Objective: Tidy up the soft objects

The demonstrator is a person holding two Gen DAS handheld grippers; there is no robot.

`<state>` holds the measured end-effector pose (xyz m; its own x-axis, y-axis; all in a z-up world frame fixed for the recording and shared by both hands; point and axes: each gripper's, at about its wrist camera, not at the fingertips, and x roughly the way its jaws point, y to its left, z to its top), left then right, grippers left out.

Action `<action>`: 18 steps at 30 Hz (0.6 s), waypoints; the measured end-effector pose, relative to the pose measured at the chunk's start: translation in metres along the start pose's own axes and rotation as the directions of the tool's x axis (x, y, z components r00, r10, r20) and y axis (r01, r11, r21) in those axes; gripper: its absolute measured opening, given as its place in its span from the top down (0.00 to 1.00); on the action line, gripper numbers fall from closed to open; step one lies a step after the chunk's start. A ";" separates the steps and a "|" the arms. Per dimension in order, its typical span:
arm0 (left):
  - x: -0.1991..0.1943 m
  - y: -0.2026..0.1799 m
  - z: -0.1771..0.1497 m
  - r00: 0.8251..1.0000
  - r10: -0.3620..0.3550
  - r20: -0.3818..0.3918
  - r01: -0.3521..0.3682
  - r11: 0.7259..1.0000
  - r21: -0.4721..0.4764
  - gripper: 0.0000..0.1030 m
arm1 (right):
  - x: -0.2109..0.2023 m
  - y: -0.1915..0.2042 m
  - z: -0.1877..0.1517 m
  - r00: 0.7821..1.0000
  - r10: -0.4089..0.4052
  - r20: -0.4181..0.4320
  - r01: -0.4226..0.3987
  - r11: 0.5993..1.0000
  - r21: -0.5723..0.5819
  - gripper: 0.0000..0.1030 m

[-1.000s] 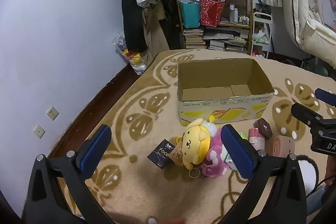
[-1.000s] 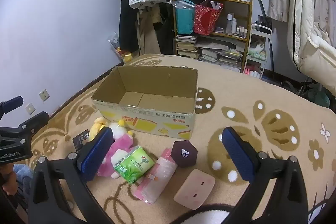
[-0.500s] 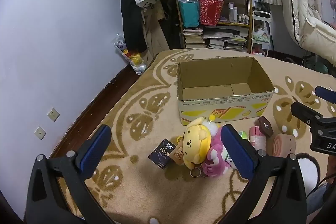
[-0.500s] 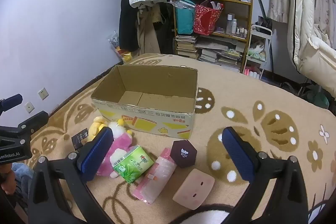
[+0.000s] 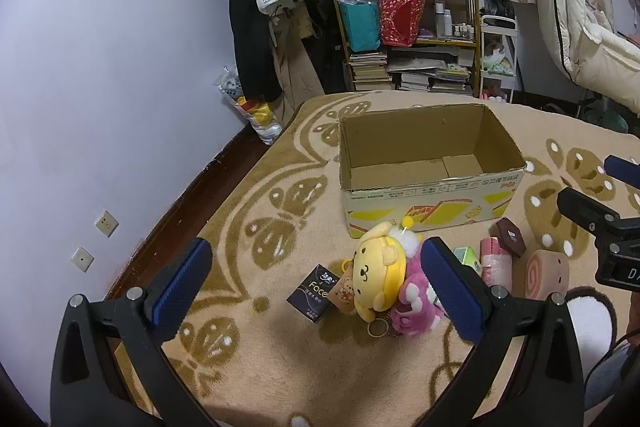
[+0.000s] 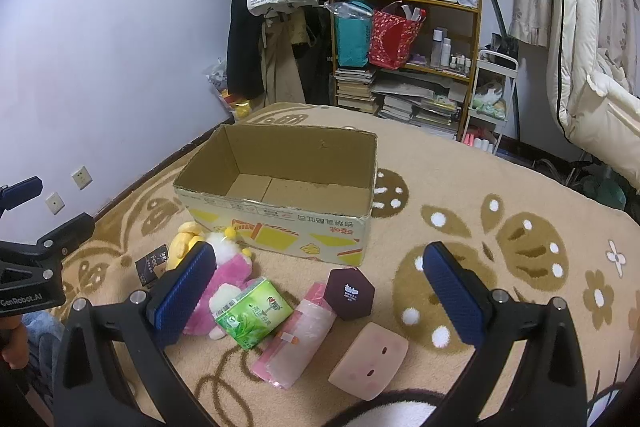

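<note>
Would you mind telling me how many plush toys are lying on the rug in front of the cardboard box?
2: the yellow plush lies left of the pink plush, touching it, both before the cardboard box. Others may be hidden beneath them.

The beige plush carpet [image 6: 460, 187] carries brown butterfly, leaf and white-dotted flower motifs. On it stands the open brown cardboard box [image 6: 280, 227], its front printed with yellow shapes and red lettering. In front of the box lie a yellow plush dog [image 5: 376, 279] beside a pink-and-white plush toy [image 5: 416, 303], a green tissue pack [image 6: 252, 313], a dark maroon hexagonal box [image 6: 351, 293] — and a pale pink squishy slab [image 6: 368, 359] with darker pink marks.
</note>
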<state>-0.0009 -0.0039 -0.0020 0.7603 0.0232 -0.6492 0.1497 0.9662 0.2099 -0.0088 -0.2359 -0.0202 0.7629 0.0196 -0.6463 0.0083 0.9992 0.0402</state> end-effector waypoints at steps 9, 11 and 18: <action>0.002 -0.001 0.000 1.000 0.000 -0.003 0.000 1.000 0.005 0.00 | 0.000 0.001 -0.001 1.000 -0.007 0.002 0.007 1.000 0.001 0.00; 0.003 -0.002 -0.001 1.000 0.002 -0.004 -0.002 1.000 0.010 0.00 | 0.000 0.001 -0.002 1.000 -0.007 0.002 0.007 1.000 0.000 0.00; 0.002 -0.003 -0.001 1.000 0.002 -0.005 -0.002 1.000 0.012 0.00 | 0.000 0.002 -0.002 1.000 -0.011 0.001 0.011 1.000 -0.002 0.00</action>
<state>0.0000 -0.0061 -0.0048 0.7575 0.0266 -0.6523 0.1556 0.9630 0.2200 -0.0099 -0.2341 -0.0219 0.7634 0.0090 -0.6458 0.0152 0.9994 0.0319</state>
